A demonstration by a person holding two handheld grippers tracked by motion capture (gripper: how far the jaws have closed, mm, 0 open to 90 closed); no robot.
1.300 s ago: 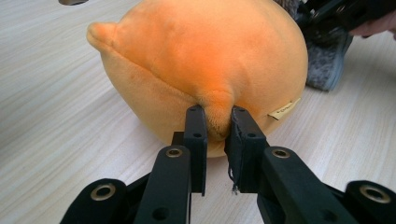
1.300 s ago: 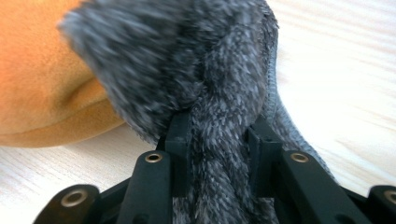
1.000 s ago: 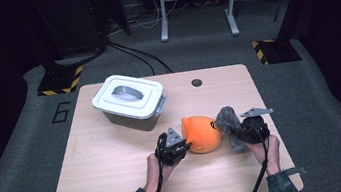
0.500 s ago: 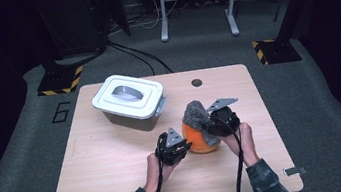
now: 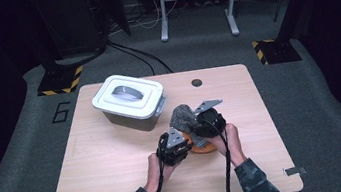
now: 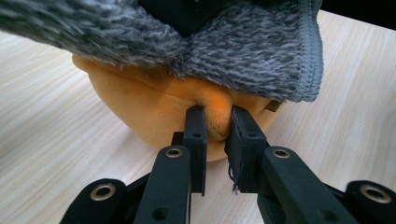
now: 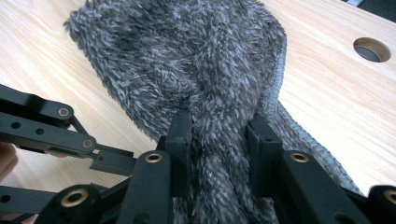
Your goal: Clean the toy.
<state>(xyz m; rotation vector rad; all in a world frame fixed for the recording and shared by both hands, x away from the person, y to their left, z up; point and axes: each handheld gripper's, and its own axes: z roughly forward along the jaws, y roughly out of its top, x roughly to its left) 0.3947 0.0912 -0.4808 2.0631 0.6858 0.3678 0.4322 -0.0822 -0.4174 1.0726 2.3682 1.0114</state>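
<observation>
Fingers are pinched on the orange plush while a grey fleece cloth, clamped by the right gripper, is draped across; smoothing down seems next.

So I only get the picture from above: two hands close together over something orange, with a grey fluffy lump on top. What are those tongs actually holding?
Observer: The left tongs are pinched shut on a small fold of the orange soft thing, low on its side.
Operator: And the grey lump?
Observer: It is a fuzzy grey cloth, and the right tongs are shut on a thick bunch of it.
Operator: Is the cloth plain all over?
Observer: No, it has a stitched hem along its edge, and it drapes over the top of the orange thing.
</observation>
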